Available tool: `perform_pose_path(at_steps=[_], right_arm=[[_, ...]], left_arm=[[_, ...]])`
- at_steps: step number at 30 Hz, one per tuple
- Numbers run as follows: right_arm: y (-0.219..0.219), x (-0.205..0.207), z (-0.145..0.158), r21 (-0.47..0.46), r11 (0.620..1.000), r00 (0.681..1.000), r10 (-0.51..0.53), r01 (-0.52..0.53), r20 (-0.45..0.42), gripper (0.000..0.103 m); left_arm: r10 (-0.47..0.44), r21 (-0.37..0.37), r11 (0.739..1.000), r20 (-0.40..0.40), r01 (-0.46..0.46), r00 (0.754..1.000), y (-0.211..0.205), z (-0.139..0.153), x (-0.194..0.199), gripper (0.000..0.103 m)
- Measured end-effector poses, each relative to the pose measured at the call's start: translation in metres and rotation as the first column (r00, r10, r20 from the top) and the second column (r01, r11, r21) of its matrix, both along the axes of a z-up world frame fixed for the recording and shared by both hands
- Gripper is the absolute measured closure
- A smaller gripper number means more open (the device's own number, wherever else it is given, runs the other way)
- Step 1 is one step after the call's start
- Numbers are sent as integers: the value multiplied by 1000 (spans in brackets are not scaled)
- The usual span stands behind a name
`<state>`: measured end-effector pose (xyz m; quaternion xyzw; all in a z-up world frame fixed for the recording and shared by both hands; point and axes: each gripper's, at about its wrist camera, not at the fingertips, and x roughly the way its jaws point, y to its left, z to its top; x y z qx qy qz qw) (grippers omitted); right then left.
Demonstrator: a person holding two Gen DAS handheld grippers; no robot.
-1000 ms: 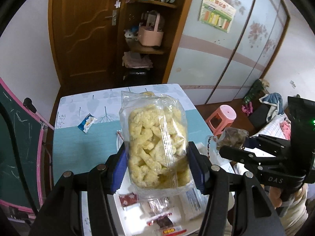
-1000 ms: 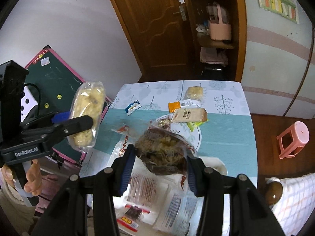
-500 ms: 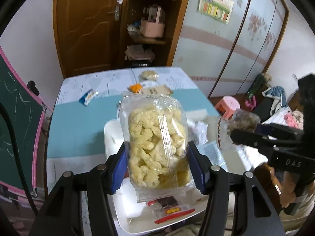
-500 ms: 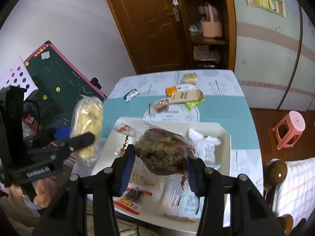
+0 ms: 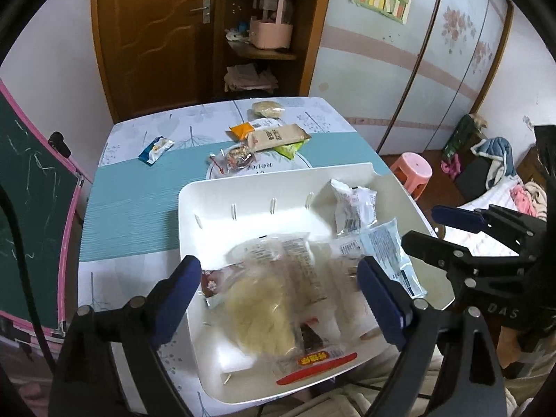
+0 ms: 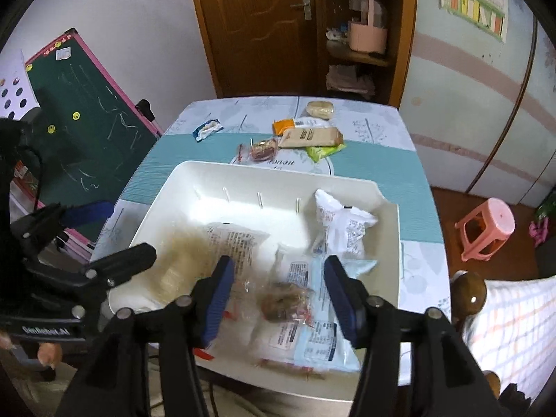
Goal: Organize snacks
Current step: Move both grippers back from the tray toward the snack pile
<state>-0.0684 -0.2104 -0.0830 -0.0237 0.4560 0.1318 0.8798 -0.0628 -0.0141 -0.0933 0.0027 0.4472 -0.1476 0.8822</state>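
The table (image 5: 132, 208) has a blue-green cloth on it. A big white tray (image 5: 243, 191) sits on its near end. In the tray lie a bag of yellow puffs (image 5: 260, 309), blurry, and a small brown snack bag (image 6: 283, 300). More snacks (image 5: 274, 135) lie on the table's far end. The left gripper (image 5: 279, 290) and the right gripper (image 6: 278, 295) hang over the tray, both open wide and holding nothing.

Soft, even daylight; the white bin (image 5: 243, 187) glares slightly. Bags between each gripper's fingers are motion-blurred. Fisheye bends the door and walls; corners fall to black.
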Motion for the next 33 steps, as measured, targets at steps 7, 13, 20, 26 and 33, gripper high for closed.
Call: perform_pose_path(at_steps=[7,13,20,26,33], right_arm=[[-5,2,4,35,999,999,-27,26,26,42],[-10,3,1,60,996,997,-68,66,35,42],[-1,2,-3,3,998,994,-56,56,92,42],[6,8,-7,-6,1000,997,-21,22,70,42],[5,16,-9,-49,998,997,-29,33,68,42]], left_arm=[[21,-18,1000,-26,-22,999,6,-6,3,12],[27,-20,999,-30,-28,999,8,-7,5,12],[29,-21,999,-44,-30,999,10,-12,9,12],[33,-15,999,-49,-33,998,10,-16,15,12],[29,21,999,-33,-28,999,6,-18,23,12]])
